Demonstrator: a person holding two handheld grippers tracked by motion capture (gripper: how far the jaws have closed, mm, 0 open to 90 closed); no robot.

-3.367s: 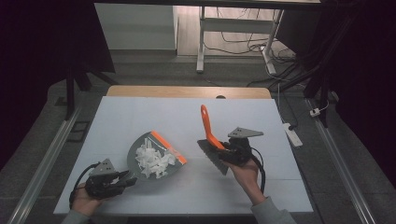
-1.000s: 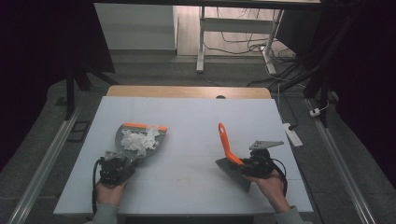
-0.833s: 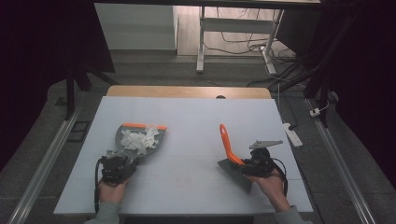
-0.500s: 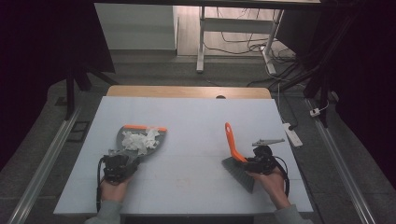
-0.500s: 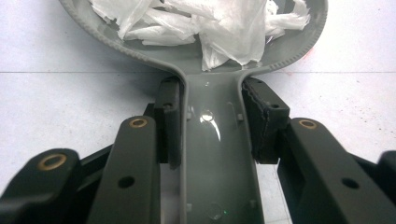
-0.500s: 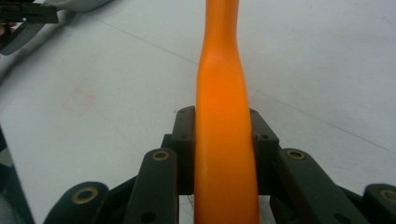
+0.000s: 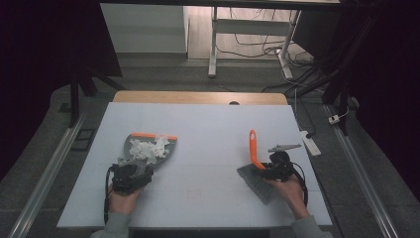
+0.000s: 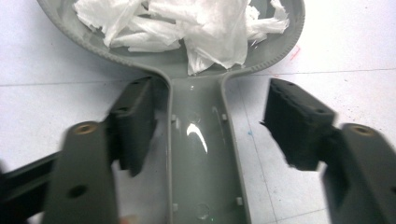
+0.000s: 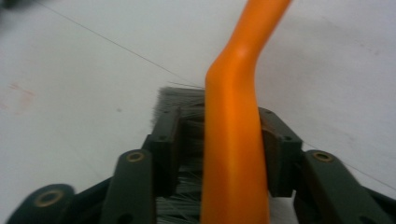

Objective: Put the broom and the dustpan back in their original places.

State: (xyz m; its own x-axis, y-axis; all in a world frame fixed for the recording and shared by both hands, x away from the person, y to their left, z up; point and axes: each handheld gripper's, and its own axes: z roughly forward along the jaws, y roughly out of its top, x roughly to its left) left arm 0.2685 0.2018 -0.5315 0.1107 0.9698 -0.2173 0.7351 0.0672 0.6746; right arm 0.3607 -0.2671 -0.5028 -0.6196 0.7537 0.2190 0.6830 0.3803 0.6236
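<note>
1. Left gripper (image 8: 205, 135): fingers (image 8: 135, 121) stand apart, one on each side of the dustpan handle (image 8: 201, 163). Left one is close against the handle's edge; right one is clear of it with desk showing between. Nothing clamped.
2. Right gripper (image 9: 222, 144): fingers (image 9: 166, 140) are closed on the brush's orange handle (image 9: 233, 154), just above the grey bristles (image 9: 180, 100). Handle sits centred between them and rises away from the camera.
3. Dustpan (image 7: 148, 148) lies flat on the desk (image 7: 208, 129) at its left, orange lip on the far edge, with torn white paper scraps (image 7: 146, 148) heaped in the pan.
4. Handling, as I judge it: the pan is light, stiff, glossy plastic and probably slick under the pads. The straight handle is the place to hold, near the neck where it meets the pan. The scraps are feather-light and loose, so any tilt or jolt could spill them.
5. Brush (image 7: 255, 166): light, with a rigid curved handle and soft, yielding bristles. It rests on the desk at its right, well apart from the pan.
</note>
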